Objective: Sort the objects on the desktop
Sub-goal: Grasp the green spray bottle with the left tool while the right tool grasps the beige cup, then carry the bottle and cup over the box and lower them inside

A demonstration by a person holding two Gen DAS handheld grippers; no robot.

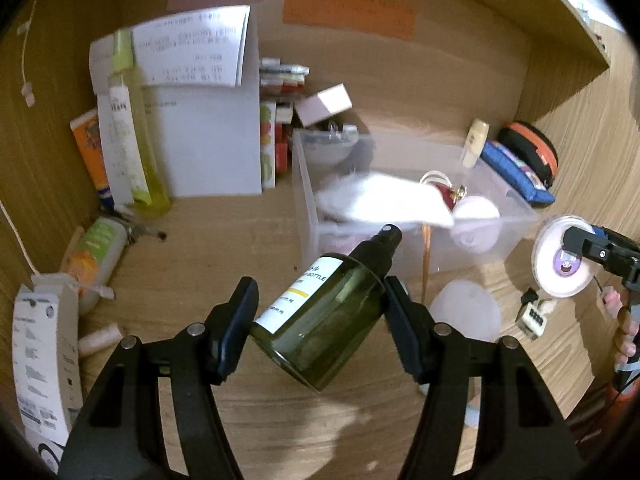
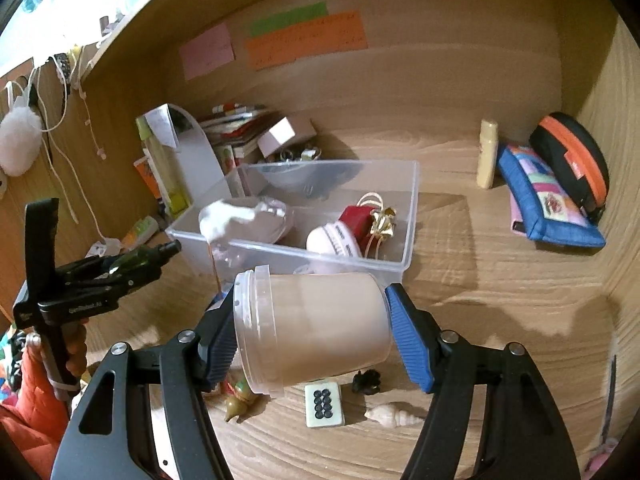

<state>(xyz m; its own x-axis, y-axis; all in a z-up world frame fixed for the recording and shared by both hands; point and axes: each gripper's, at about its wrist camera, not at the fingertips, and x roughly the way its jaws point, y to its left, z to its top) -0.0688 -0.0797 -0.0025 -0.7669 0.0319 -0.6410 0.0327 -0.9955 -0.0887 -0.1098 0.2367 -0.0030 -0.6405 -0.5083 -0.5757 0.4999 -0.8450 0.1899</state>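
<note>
Spray bottle (image 1: 320, 312), smooth and slippery, clamped mid-body in left tongs (image 1: 320, 320); light plastic tub (image 2: 312, 328) clamped across its ends in right tongs (image 2: 312, 332).

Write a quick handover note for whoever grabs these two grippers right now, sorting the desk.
Left hand-held gripper: shut on the green spray bottle, held off the desk.
Right hand-held gripper: shut on the translucent round tub, also lifted.
Clear bin sits mid-desk and already holds a few small things.
Left to do: place both held items; the mahjong tile, seashell and black clip lie loose on the desk.
</note>
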